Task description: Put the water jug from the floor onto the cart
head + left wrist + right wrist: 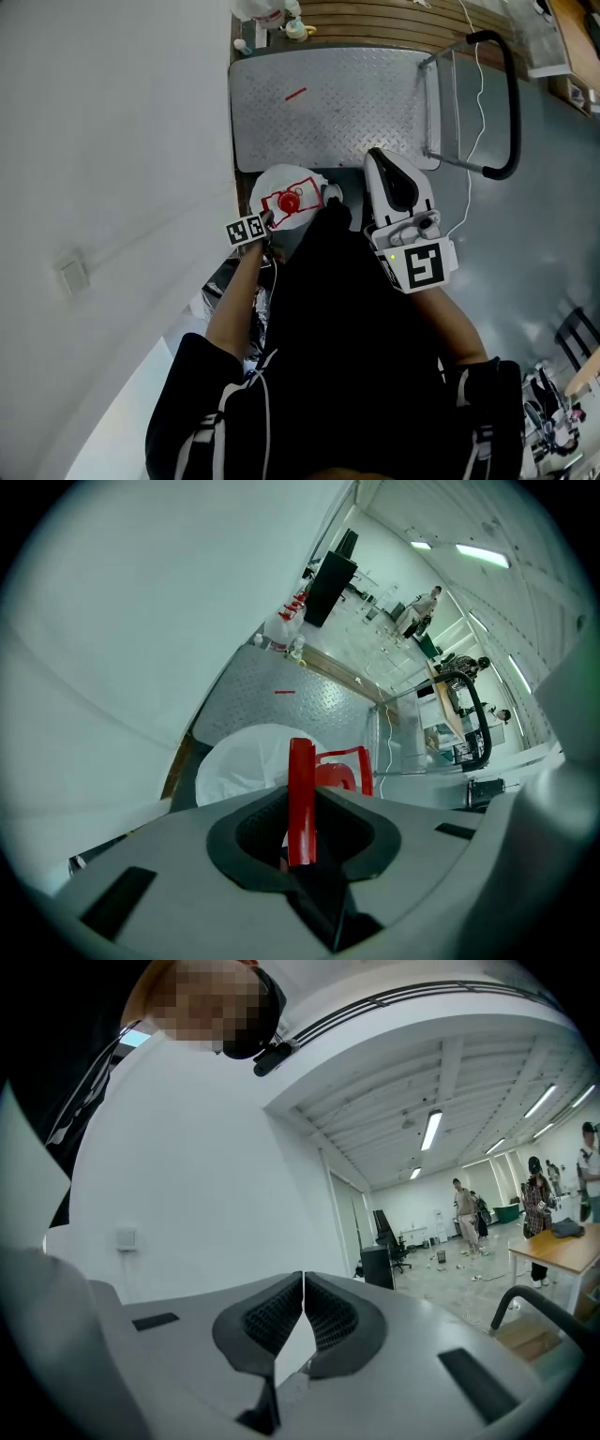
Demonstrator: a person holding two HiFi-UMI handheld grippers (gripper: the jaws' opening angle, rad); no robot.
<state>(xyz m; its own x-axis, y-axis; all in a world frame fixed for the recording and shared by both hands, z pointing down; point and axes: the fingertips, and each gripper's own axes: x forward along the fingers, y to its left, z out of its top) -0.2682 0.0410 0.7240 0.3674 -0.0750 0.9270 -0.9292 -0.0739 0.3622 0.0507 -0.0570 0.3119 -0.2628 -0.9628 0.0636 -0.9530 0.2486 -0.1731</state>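
The dark ribbed pads (251,832) of the left gripper (300,836) are pinching a flat red handle (301,785), standing only narrowly apart with the strip filling the gap between them. That handle is rising beside the red cap (291,201) of the water jug (270,183), whose rounded white top is showing directly under the gripper as it points steeply down. The jug is sitting right at the near edge of the cart (328,103). In the head view its top is overlapping that edge, and none of it is lying over the middle of the patterned metal deck. Whether its base is touching the floor is not showing. The right gripper (303,1283) is carrying nothing: its two pads are pressing together at the tips, and it is pointing out level across the room rather than at the jug. In the head view it is reaching forward just to the right of the jug, its tip appearing over the cart's near edge. Farther out, a short red mark (295,94) is lying on the deck. The black push handle (512,103) is standing along the cart's right side, with a white cable (478,122) trailing across it. Small bottles (295,28) are standing by the cart's far left corner, wooden slats (394,19) are lying beyond it, and a white wall (112,141) is running along the left. A few people (464,1208) are standing far off across the room.
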